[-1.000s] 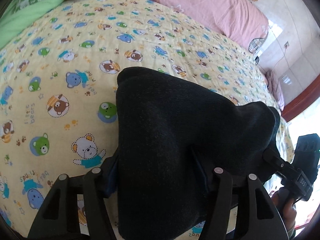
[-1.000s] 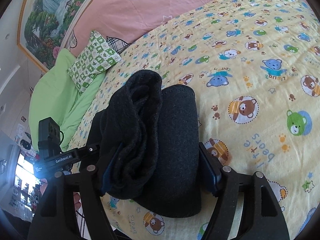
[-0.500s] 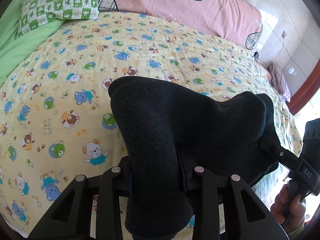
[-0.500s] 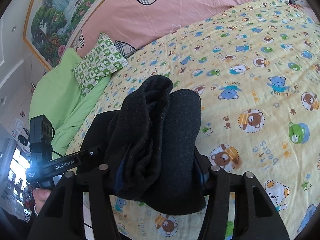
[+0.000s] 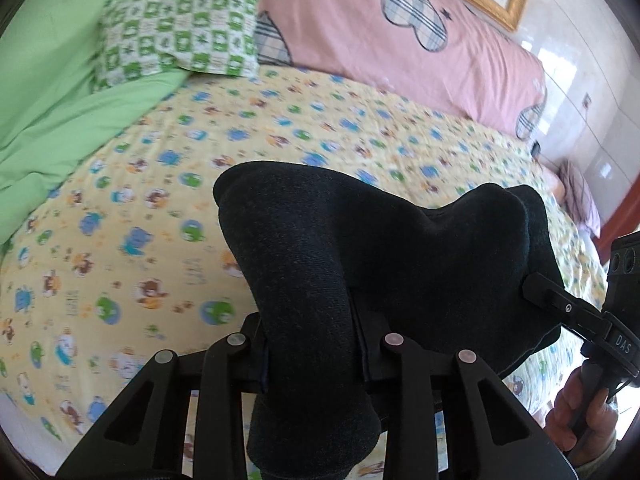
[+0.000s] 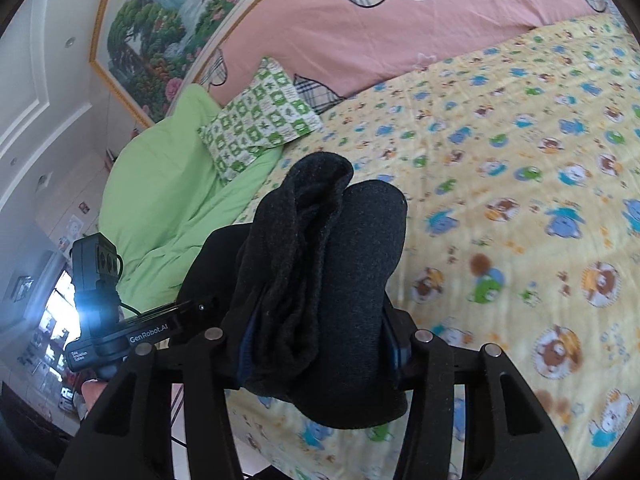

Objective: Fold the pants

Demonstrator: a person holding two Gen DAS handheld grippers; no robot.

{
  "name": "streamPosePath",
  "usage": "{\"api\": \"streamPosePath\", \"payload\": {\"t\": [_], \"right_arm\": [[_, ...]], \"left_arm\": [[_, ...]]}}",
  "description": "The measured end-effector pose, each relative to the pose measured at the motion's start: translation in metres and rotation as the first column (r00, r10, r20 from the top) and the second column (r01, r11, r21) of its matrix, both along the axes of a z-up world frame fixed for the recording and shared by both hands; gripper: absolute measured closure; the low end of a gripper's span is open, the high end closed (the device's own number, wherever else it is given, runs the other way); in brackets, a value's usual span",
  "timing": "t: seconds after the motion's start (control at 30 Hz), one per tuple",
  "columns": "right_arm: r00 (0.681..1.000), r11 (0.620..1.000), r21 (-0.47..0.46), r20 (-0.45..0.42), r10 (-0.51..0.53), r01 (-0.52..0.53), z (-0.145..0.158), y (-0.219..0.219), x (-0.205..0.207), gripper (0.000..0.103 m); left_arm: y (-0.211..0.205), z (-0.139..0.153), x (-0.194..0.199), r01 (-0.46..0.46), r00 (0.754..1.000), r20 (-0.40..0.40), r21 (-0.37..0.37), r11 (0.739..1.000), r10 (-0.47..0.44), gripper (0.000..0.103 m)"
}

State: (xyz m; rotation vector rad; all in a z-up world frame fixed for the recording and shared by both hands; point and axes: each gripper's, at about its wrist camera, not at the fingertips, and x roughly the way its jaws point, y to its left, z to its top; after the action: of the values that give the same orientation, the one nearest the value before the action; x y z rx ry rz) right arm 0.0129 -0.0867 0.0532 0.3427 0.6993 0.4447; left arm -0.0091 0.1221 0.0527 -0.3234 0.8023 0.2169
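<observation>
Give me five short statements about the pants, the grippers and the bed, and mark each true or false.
1. The left gripper is clamped on the pants. True.
2. The right gripper is open and empty. False: it is shut on the pants too.
3. The pants lie flat on the sheet. False: they are bunched between the two grippers and held up over it.
4. A green checked pillow lies at the head of the bed beside the green blanket. True.
5. The sheet is plain white. False: it is yellow with cartoon bears.
</observation>
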Motion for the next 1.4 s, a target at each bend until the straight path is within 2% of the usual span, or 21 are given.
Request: {"api": "streamPosePath", "payload": {"t": [0.33,0.77,1.4], "right_arm": [[0.994,0.994,0.003,0.003,0.108,-0.108,0.002,0.046,0.032,0.051],[0.978,0.978,-0.029,0.001,0.206,-0.206,0.006,0.101,0.071,0.051],[0.967,0.967,-0.038,-0.016,0.253,-0.254,0.000,0.134,0.100,0.051]], "left_arm": [[0.045,0.006,-0.018,-0.115,0.993,0.022,0.009,0.993,0.115,0.073],[0.094,0.011,-0.033,-0.227,0.973,0.046,-0.007,0.974,0.227,0.073],[0.122,0.008,-0.031,-0.291,0.956,0.043,-0.018,0.956,0.292,0.073]]}}
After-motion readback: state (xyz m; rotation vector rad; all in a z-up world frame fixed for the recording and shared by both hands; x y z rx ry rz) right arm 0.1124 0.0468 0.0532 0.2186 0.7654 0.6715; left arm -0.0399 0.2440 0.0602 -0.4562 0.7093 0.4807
